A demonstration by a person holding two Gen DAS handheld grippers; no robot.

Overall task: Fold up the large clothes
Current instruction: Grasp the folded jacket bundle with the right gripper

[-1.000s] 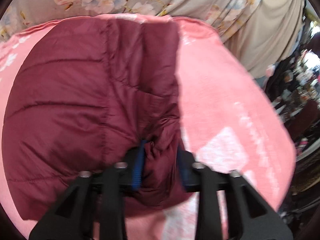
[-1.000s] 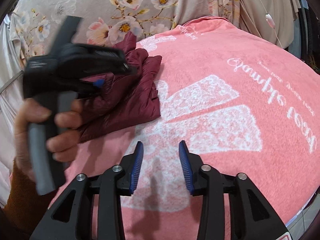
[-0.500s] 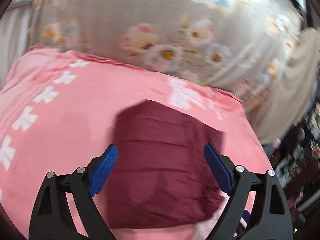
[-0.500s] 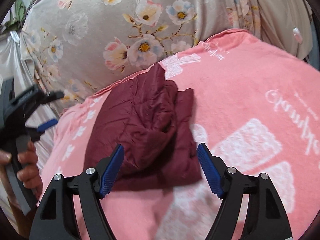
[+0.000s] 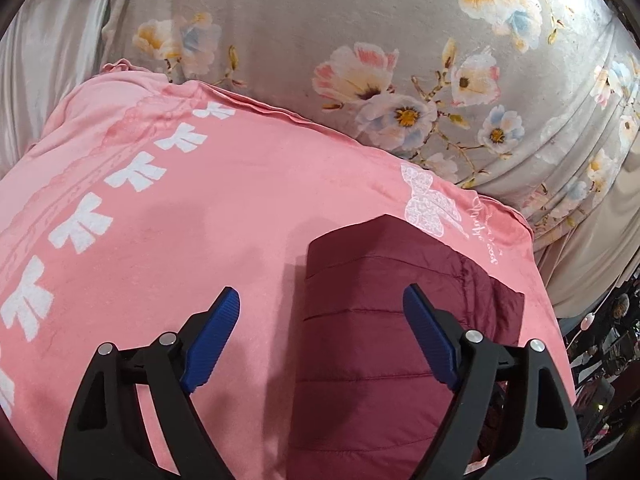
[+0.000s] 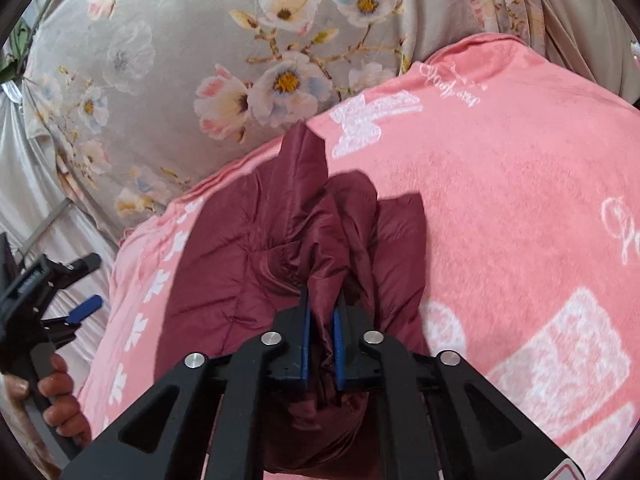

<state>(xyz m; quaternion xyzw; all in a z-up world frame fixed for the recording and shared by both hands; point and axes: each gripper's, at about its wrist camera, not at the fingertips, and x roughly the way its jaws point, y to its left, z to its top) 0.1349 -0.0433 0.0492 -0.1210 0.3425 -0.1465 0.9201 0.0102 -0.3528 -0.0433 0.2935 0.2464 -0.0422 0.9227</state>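
Note:
A maroon quilted jacket (image 5: 372, 344) lies folded on a pink blanket (image 5: 160, 240). In the left wrist view my left gripper (image 5: 320, 300) is open and empty, held above the jacket's left edge; its right finger hangs over the jacket. In the right wrist view my right gripper (image 6: 322, 320) is shut on a bunched fold of the jacket (image 6: 248, 264) at its near edge, pinching the fabric between the blue pads (image 6: 306, 332). The left gripper (image 6: 60, 288) shows there too at far left, off the blanket, in a hand.
The pink blanket (image 6: 520, 200) with white bow prints covers the work surface. A grey floral curtain (image 5: 360, 60) hangs right behind it. Pale drapes (image 6: 24, 200) hang at the left. Cluttered room items (image 5: 608, 340) show past the blanket's right edge.
My left gripper let go of the jacket, opened wide and pulled back to the left. My right gripper opened, moved onto the jacket's near edge and shut on a fold.

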